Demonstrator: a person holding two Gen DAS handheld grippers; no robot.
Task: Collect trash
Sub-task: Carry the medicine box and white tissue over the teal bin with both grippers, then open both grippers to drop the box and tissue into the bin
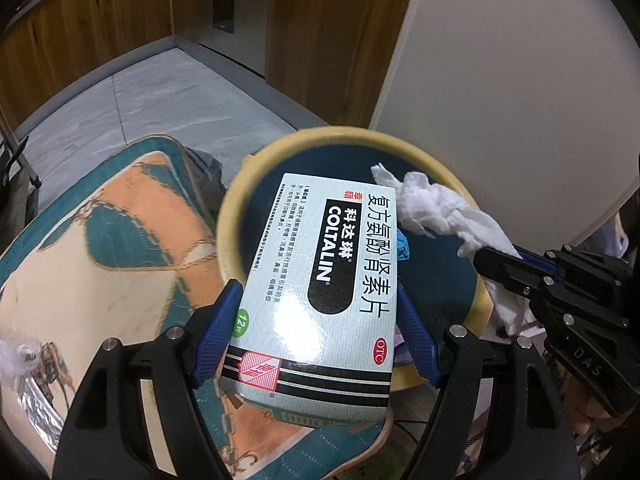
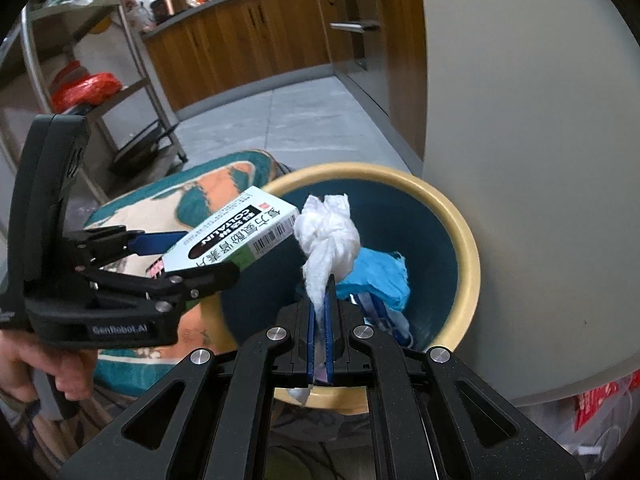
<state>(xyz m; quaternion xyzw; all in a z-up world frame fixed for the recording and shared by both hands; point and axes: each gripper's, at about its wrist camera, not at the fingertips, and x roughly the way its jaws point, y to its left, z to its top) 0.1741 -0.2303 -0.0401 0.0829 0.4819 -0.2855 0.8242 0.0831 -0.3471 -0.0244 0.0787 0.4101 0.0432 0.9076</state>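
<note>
Left wrist view: the left gripper point(image 1: 316, 320) clamps a pale green COLTALIN medicine box point(image 1: 316, 280) across its width, one blue pad point(image 1: 218, 332) on each long side, so the jaws stand wide. The box tilts forward, its far end over the opening of the waste bin point(image 1: 228, 220), a round container with a cream rim and dark teal interior. A patterned cushion point(image 1: 100, 248) in teal, orange and cream lies to the left of the bin, partly under the box. The right gripper point(image 1: 500, 260) enters from the right edge, pinching a crumpled white tissue point(image 1: 432, 204) that hangs over the bin's right half. A scrap of blue material point(image 1: 403, 246) is visible inside the bin beside the box.

Right wrist view: the right gripper point(image 2: 320, 308) is nearly closed, its blue pads pressed on the lower tail of the tissue point(image 2: 328, 232); the bunched upper part stands above the fingertips, over the bin point(image 2: 460, 232). Blue crumpled material point(image 2: 380, 276) lies in the bin behind the tissue. The left gripper point(image 2: 192, 256), held by a hand point(image 2: 48, 364) at the left edge, grips the medicine box point(image 2: 240, 236), whose far corner overlaps the bin's left rim. The cushion point(image 2: 168, 208) lies behind the box.
</note>
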